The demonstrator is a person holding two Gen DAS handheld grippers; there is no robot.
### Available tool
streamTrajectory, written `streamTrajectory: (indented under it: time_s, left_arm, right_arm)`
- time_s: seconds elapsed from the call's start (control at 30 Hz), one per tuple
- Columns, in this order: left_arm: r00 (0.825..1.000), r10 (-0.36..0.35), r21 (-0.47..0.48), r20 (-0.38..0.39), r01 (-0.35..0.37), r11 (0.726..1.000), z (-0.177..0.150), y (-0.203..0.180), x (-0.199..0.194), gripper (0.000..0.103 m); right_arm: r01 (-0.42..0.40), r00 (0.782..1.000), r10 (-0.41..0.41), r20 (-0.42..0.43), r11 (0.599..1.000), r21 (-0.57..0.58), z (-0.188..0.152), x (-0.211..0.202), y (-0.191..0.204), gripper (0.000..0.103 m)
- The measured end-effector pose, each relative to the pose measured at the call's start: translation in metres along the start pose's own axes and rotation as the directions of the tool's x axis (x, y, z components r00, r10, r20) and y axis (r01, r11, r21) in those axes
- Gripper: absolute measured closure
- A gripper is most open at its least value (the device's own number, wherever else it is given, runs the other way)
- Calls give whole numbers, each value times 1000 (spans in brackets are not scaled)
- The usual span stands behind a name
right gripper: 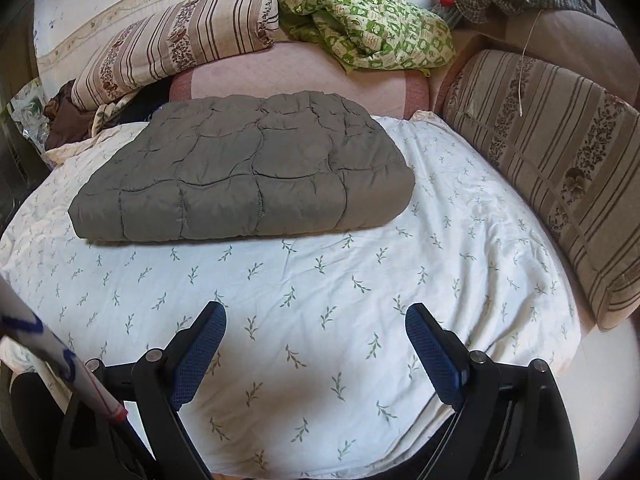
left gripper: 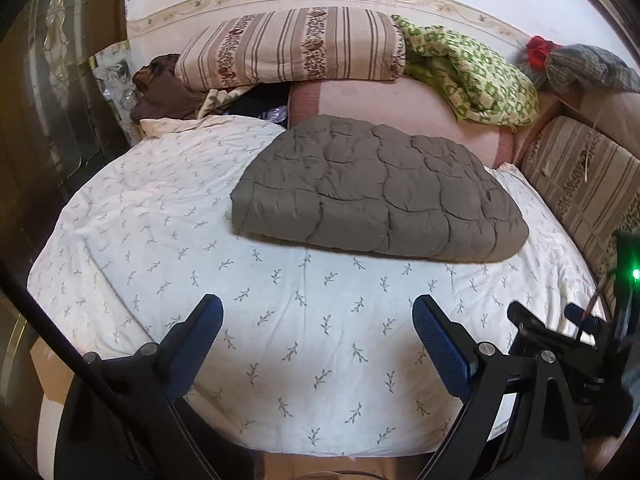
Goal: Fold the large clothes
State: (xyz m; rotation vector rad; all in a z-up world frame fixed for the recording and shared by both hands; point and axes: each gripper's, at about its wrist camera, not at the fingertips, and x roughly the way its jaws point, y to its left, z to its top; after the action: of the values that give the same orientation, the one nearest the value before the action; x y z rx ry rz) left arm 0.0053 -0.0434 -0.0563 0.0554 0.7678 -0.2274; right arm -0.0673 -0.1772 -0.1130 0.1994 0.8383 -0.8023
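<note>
A grey quilted garment (left gripper: 380, 192) (right gripper: 248, 176) lies folded into a thick rectangle on the white leaf-print bedsheet (left gripper: 160, 216) (right gripper: 460, 240), toward the far side of the bed. My left gripper (left gripper: 318, 308) hangs open above the near part of the sheet, well short of the garment, with nothing between its blue pads. My right gripper (right gripper: 316, 314) is also open over the near sheet, empty, and apart from the garment. In the left wrist view the right gripper's black body (left gripper: 568, 344) shows at the right edge.
Behind the garment lie a pink cushion (left gripper: 384, 100) (right gripper: 280, 72), a striped floral pillow (left gripper: 292, 44) (right gripper: 176, 44) and a crumpled green-patterned cloth (left gripper: 472, 72) (right gripper: 368, 24). A striped cushion (left gripper: 584, 184) (right gripper: 552, 168) lines the right side. Brown clothing (left gripper: 160, 88) is piled at the back left.
</note>
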Motion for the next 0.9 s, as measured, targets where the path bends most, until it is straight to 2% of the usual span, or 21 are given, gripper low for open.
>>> streamTrajectory:
  time_s: [0.17,0.3,0.67,0.9]
  left_arm:
    - [1000,29,2,-1,-29,1000,6,0,3,8]
    - [998,38,5,-46,-38,999,7,-2,14,8]
    - [991,37,30,-129,-34,999,7,-13,42,8]
    - [988,39,38,-147,-34,999,8,-19,51,8]
  right_arm:
    - [-2,1000,2,-23,1000,-7,1,0,2,9]
    - [16,1000,-17,-17,1000,-14,4,1,2,9]
    - [29,998,-29,-49,1000,5,10,20,-8,9]
    - [24,997,-24,-67,1000,-11,10,31,-6,9]
